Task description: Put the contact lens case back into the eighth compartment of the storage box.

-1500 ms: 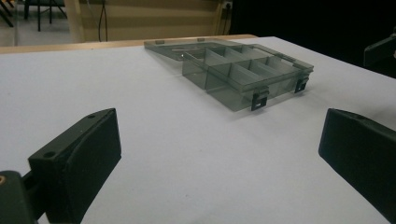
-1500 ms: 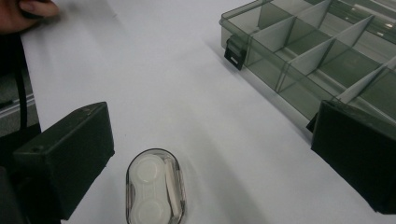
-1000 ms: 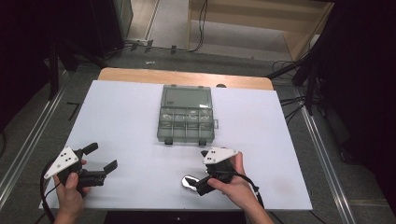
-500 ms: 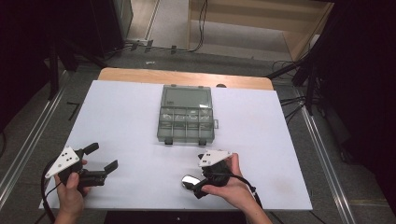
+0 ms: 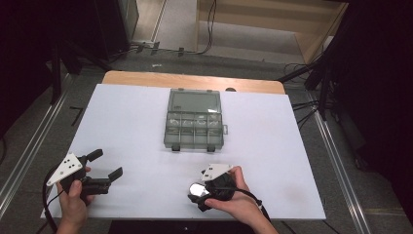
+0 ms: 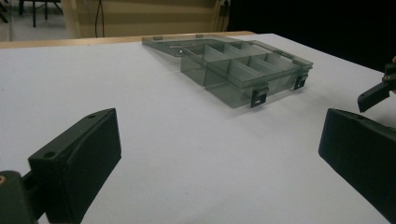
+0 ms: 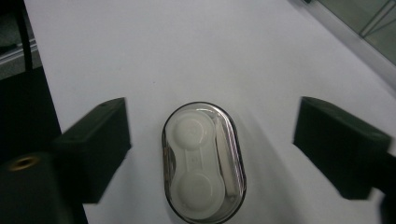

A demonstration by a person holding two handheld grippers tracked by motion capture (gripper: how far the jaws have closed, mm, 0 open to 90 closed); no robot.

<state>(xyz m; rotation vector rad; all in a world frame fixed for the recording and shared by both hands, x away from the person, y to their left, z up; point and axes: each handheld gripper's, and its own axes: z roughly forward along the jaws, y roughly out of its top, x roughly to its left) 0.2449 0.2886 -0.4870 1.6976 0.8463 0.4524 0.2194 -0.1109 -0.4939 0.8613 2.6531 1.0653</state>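
A small oval clear case (image 7: 203,163) holding white round lens cups lies on the white table near its front edge, also visible as a shiny oval case (image 5: 197,188) in the high view. My right gripper (image 7: 212,135) hangs just over it, open, one black jaw on each side and neither touching it. From above, the right gripper (image 5: 199,196) points down and left from the person's hand. My left gripper (image 5: 106,163) is open at the front left with nothing between its jaws; in its own view the left gripper (image 6: 215,140) faces across bare table.
A smoky clear compartment box (image 5: 195,122) sits with its lid flat open at mid table, its divided box (image 6: 243,70) ahead right of the left gripper. The table's front edge (image 5: 146,220) runs close below both hands. Dark floor, rails and cables surround the table.
The right hand has shifted slightly left and settled its gripper over the oval case. The left gripper and the compartment box have stayed put.
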